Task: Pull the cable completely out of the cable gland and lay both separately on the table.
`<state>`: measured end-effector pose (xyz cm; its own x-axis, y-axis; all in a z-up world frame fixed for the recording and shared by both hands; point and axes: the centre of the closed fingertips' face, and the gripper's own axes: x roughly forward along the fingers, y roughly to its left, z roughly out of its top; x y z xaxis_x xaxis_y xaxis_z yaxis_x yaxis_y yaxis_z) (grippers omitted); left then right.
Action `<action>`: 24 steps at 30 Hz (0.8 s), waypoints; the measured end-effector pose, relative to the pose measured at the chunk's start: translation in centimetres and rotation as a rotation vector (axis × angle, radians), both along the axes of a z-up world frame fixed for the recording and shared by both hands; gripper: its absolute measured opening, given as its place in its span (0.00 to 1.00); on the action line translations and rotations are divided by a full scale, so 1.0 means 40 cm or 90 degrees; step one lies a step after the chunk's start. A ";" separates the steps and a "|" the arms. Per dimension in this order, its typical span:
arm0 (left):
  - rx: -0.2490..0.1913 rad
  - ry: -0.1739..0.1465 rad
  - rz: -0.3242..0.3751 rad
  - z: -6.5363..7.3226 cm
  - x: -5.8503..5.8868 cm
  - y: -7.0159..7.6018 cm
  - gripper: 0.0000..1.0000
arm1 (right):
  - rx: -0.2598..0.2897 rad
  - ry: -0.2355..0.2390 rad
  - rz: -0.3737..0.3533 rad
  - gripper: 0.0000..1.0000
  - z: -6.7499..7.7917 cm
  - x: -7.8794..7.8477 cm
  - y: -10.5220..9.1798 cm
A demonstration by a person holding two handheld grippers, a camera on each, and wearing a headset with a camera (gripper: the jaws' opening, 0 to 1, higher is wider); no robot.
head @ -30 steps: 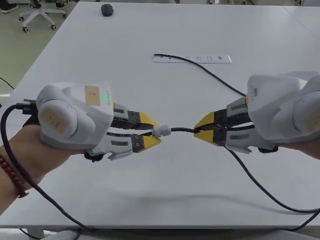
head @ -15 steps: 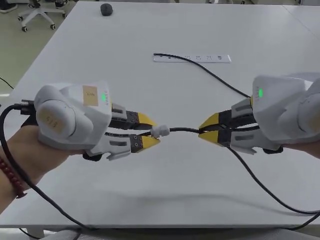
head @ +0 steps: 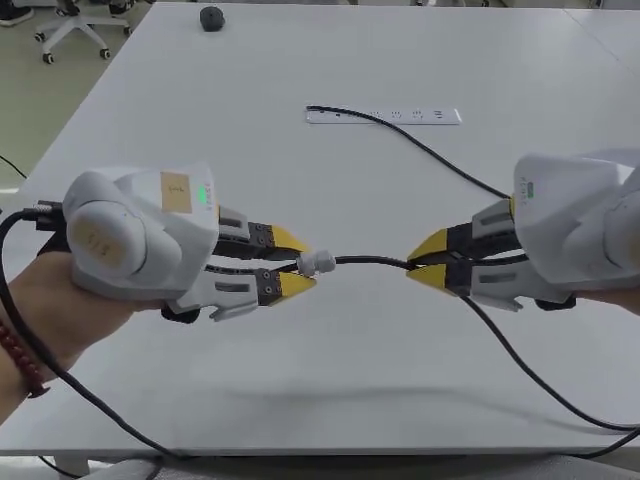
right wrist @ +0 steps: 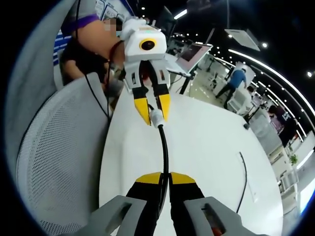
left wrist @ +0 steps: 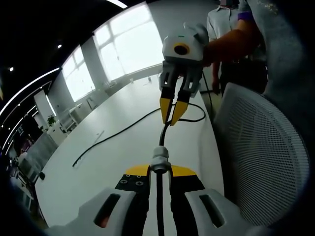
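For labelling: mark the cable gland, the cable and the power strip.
cable gland [head: 318,263], head view, its white body.
cable [head: 370,261], head view, taut black middle stretch.
power strip [head: 430,117], head view, its top face.

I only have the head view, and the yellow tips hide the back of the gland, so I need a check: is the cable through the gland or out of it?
Observer: Through it, as far as I can tell. In the left gripper view the cable enters the white cable gland, and a dark strand runs on back between the jaws of the left gripper.
Operator: What is the right side doing?
Observer: The right gripper view shows the right gripper shut on the cable, with its yellow tips closed around it.
Operator: Is there anything close by me?
Observer: A mesh-backed chair sits right beside the edge of the table.
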<state>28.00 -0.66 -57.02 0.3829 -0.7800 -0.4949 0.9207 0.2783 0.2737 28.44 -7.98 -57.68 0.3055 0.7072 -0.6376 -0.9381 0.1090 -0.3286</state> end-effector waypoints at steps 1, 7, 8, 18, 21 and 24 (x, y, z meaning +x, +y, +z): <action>0.000 -0.001 0.000 0.000 0.000 0.000 0.15 | 0.000 -0.001 -0.002 0.00 -0.001 0.001 -0.003; 0.001 -0.001 0.000 0.000 -0.001 0.002 0.15 | -0.006 0.002 -0.012 0.00 -0.010 0.004 -0.023; 0.001 0.000 0.000 0.000 -0.002 0.002 0.15 | -0.007 0.005 -0.014 0.00 -0.011 0.003 -0.026; 0.002 -0.002 -0.001 0.001 0.001 -0.001 0.15 | -0.012 0.007 -0.021 0.00 -0.018 0.004 -0.036; 0.001 -0.002 0.000 0.002 0.001 -0.001 0.15 | -0.012 0.010 -0.022 0.00 -0.020 0.003 -0.037; 0.001 -0.002 0.002 0.000 0.001 0.002 0.15 | -0.019 0.009 -0.023 0.00 -0.026 0.002 -0.043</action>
<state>28.05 -0.60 -57.00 0.3863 -0.7780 -0.4954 0.9192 0.2803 0.2767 28.54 -9.70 -58.71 0.3212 0.6766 -0.6626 -0.9384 0.1334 -0.3187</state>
